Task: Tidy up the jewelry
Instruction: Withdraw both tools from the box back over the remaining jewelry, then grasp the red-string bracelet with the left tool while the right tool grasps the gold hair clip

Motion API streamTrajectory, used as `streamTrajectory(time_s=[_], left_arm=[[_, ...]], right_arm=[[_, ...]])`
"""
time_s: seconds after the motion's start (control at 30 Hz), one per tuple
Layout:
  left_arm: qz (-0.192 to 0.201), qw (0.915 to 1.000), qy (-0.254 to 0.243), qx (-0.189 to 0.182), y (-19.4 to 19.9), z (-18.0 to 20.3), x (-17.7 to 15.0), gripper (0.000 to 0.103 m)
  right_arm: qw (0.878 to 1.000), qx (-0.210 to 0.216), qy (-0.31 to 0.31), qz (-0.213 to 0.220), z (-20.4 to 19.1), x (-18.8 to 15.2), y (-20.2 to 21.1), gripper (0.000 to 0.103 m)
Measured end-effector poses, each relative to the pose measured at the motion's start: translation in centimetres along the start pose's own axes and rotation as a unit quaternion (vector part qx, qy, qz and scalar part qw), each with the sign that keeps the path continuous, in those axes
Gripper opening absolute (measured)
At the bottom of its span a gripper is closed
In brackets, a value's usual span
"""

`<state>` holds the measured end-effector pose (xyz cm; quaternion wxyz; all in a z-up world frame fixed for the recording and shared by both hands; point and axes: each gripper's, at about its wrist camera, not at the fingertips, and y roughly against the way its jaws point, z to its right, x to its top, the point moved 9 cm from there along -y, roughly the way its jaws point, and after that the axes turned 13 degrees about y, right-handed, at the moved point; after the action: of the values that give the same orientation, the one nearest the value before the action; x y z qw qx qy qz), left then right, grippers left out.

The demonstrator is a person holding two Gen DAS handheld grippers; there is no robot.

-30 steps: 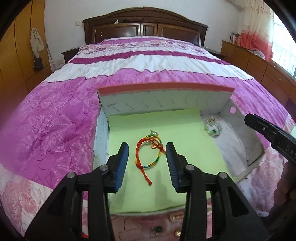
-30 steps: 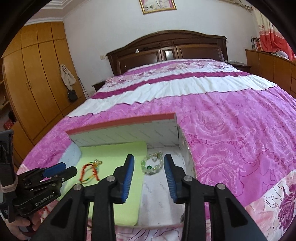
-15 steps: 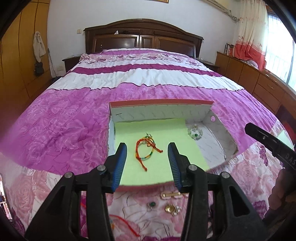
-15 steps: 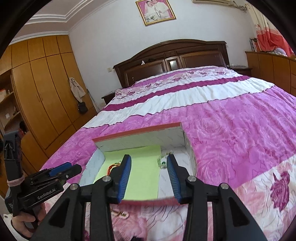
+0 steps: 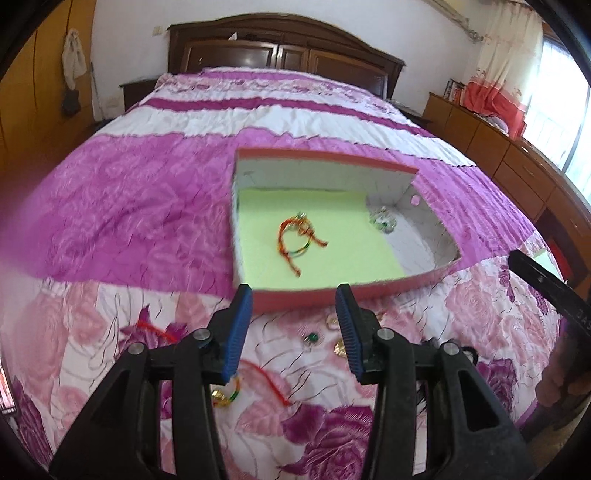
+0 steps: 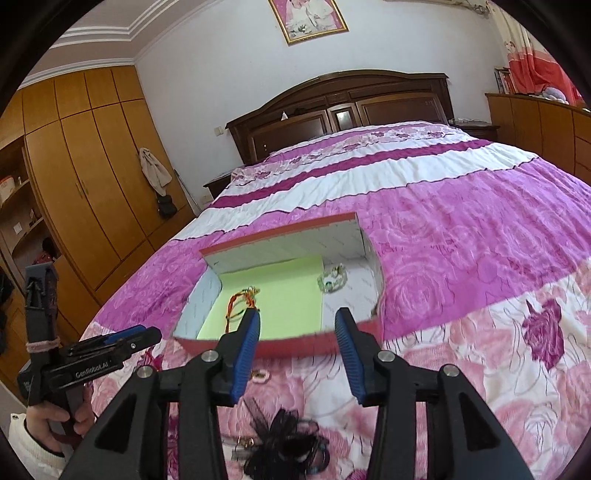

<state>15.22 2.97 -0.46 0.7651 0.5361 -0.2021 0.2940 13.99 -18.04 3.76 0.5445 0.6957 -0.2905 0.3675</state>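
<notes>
Jewelry box (image 6: 295,341); "GenRobot.AI" on left gripper (image 6: 122,338)

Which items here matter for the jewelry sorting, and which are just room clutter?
Job:
- box
- red cord bracelet on green liner
- clear bead bracelet on white floor
- loose pieces on bedspread: green-stone piece, red cord, black lace piece

Background:
- headboard
- wardrobe
- framed picture

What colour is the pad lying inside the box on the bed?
The pad in the box is pale lime green, clearest in the left wrist view.
</notes>
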Motion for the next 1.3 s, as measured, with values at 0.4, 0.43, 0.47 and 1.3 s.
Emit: streamTrajectory(time_s=[0.4,0.43,0.47,1.3], left_arm=[[-0.024,0.9979,-0.015,0.058,-1.5,-3.2,-3.7,0.038],[-0.024,0.9976,-0.016,0.063,-1.6,-3.4,-3.8,0.038],[-0.024,0.9974,-0.016,0.066,-1.6,-3.7,-3.9,0.038],[-0.038,0.9964,0.029,0.069,-4.2,-7.9,-4.9,0.005]], right_arm=[[0.999,-0.007,-0.012,-0.044,0.7,-4.4,-0.7,0.047],[0.999,-0.008,-0.014,-0.048,0.8,-4.7,-0.8,0.047],[0.998,-0.008,-0.016,-0.052,0.8,-5.0,-0.9,0.047],[0.993,0.035,0.009,-0.114,-5.1,-5.5,-5.9,0.048]])
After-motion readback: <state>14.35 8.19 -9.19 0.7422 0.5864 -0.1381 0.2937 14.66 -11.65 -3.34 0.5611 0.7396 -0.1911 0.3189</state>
